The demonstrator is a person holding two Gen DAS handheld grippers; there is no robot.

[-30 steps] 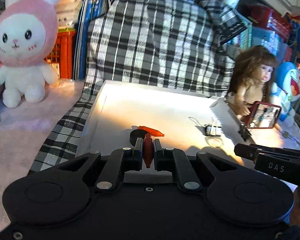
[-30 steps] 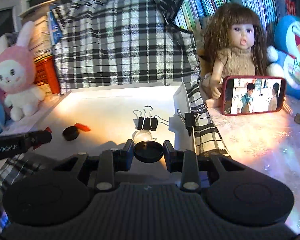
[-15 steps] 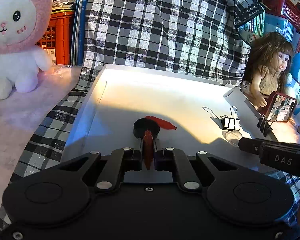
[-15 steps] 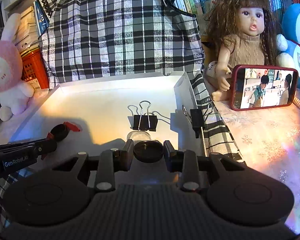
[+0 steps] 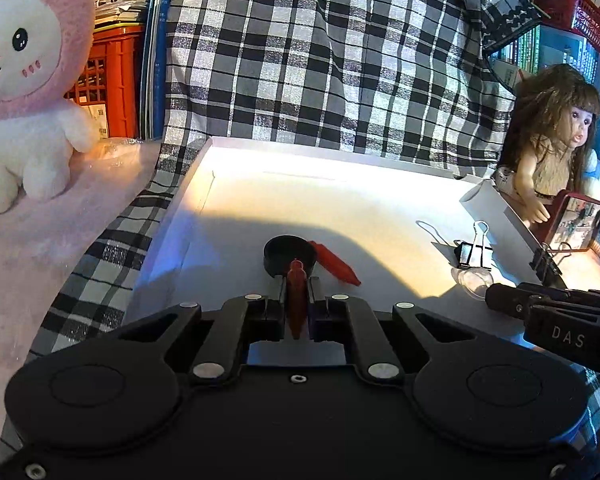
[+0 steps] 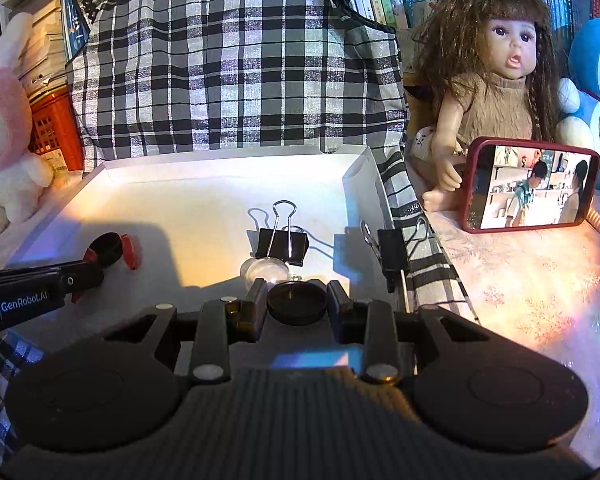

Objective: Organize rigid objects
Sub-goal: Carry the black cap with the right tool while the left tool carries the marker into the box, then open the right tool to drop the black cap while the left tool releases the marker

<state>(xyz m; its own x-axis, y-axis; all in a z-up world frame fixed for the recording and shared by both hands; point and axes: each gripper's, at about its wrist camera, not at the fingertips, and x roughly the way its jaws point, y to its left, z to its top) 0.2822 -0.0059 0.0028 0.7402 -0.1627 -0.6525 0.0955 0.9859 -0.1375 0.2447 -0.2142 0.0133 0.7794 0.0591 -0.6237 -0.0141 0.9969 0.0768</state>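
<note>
near the tray's (image 5: 188, 204) front-left edge, the left gripper (image 5: 296, 292) is pinching a half-hidden red piece (image 5: 296, 300) beside a black cap (image 5: 286, 254); near the front-right edge, the right gripper (image 6: 298, 298) is clasping a round black lid (image 6: 298, 302), partly shadowed.

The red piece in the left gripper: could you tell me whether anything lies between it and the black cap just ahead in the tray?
Nothing visible does. The red piece, clamped in the left gripper, already has its tip at the black cap. The second red piece lies against the cap's right side, off the line between them.
</note>
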